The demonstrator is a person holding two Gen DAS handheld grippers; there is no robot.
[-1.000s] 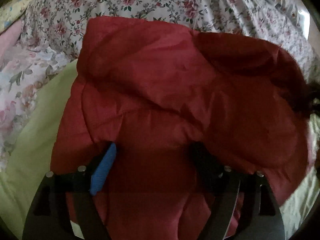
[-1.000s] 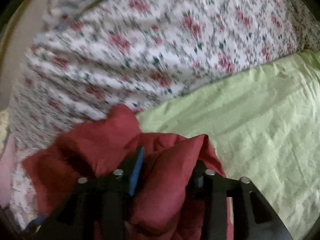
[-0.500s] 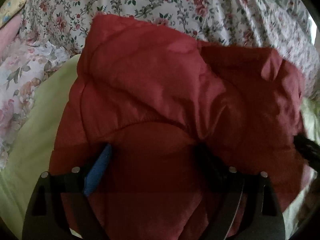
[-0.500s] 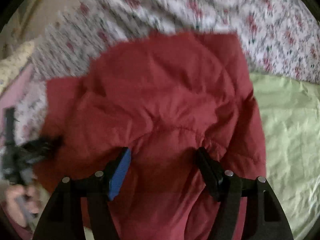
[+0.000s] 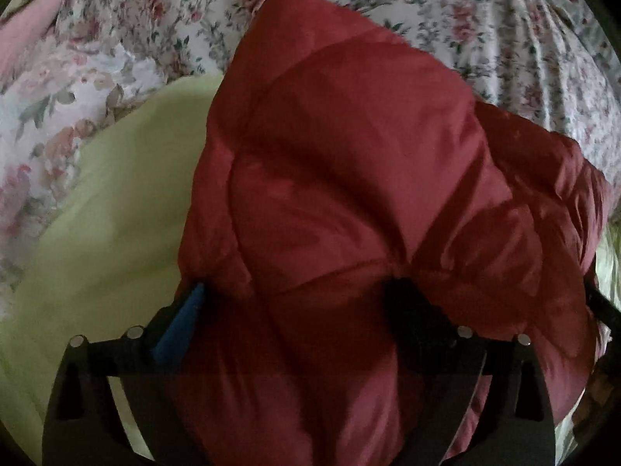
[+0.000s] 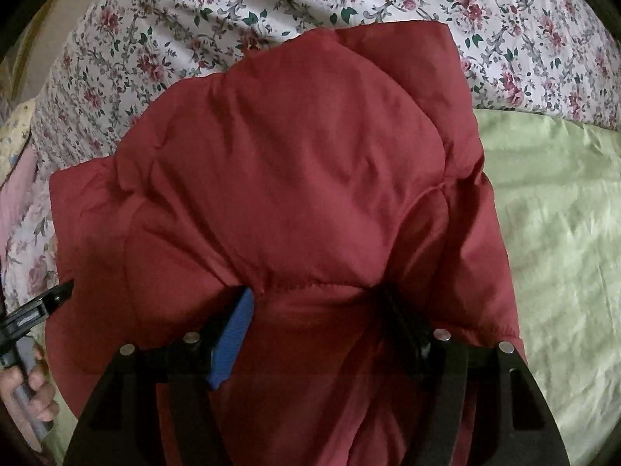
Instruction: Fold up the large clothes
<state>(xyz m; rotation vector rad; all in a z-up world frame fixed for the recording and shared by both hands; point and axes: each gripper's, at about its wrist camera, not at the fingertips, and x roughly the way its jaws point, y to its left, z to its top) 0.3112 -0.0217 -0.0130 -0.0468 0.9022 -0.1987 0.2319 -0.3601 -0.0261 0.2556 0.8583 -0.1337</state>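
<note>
Left wrist view: the left tool has a thick bunch of the red padded jacket between its two fingers, which sit fairly wide but are filled with fabric, so it is pinching the jacket. The garment billows from 6 o'clock up toward 12 o'clock. It lies over the green sheet at 9 o'clock, and the floral bedding lies beyond it from 11 to 2 o'clock.

Right wrist view: the right tool likewise pinches a padded fold of the red padded jacket, blue pad at 7 o'clock of the grip, dark finger at 5 o'clock. The green sheet spreads at 3 o'clock and the floral bedding runs across 12 o'clock. At 8 o'clock the left hand grips its handle.

Judging by the bunched, puffy shape, the jacket is gathered and doubled over but not yet flat. Laying it down and smoothing the fold appear to remain.
</note>
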